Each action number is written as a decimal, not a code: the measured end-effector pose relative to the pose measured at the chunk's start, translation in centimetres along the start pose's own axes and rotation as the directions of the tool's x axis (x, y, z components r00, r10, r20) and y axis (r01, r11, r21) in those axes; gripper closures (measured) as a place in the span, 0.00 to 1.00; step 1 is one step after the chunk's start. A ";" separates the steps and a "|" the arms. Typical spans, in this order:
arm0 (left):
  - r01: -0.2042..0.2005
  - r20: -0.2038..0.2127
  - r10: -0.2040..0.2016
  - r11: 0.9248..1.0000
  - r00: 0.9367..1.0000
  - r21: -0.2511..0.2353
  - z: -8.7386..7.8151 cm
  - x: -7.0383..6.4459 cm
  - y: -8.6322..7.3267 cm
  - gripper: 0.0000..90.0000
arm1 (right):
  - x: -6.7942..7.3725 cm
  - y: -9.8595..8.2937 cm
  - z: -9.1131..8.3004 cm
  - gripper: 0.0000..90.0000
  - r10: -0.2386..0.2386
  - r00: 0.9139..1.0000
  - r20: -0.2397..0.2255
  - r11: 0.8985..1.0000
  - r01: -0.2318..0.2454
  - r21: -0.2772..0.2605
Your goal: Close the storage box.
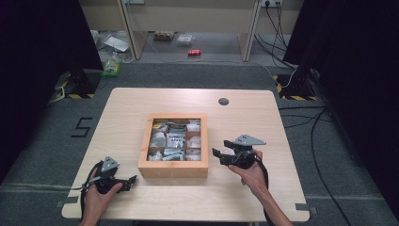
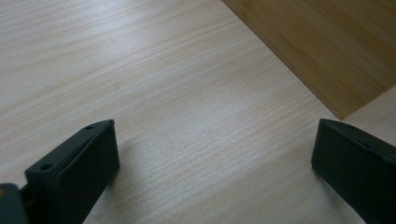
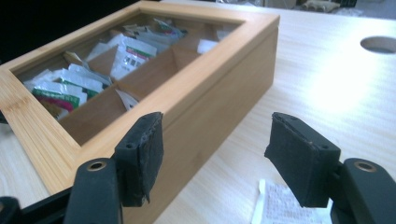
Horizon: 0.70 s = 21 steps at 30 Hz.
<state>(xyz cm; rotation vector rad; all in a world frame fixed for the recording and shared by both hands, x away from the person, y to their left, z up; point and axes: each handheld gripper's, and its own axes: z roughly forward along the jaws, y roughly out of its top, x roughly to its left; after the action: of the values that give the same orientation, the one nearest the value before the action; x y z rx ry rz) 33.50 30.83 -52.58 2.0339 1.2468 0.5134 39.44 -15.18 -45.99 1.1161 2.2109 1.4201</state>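
Inside the wooden box (image 3: 219, 88), printed sachets (image 3: 130, 53), text unreadable

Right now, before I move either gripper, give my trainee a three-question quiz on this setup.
1. True or false: the right gripper holds a packet.
2. The wooden box lies: A) between the two grippers, B) left of both, C) right of both?
3. What lies on the table beneath the right gripper?

Key: 1 false, its jaws stand open and empty. 2 A, with the left gripper at its near left corner. 3 A white printed paper slip.
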 end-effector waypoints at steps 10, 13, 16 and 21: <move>0.000 0.000 0.000 1.000 1.000 0.000 0.0 0.0 0.0 0.00 | -0.9 -1.3 -0.7 0.37 0.050 0.999 0.014 0.998 -0.051 0.028; 0.000 0.000 0.000 1.000 1.000 0.000 0.0 0.0 0.0 0.00 | -1.0 -1.8 -1.1 0.36 0.056 0.998 0.019 0.998 -0.057 0.039; 0.000 0.000 0.000 1.000 1.000 0.000 0.0 0.0 0.0 0.00 | -1.1 -2.2 -1.5 0.35 0.069 0.997 0.026 0.997 -0.070 0.042; 0.000 0.000 0.000 1.000 1.000 0.000 0.0 0.0 0.0 0.00 | -1.2 -2.5 -2.1 0.34 0.067 0.997 0.036 0.997 -0.069 0.046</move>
<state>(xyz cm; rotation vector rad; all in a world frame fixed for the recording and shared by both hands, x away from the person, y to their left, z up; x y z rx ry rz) 33.49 30.82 -52.57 2.0340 1.2469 0.5137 37.88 -17.96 -47.39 1.2332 2.2134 1.3715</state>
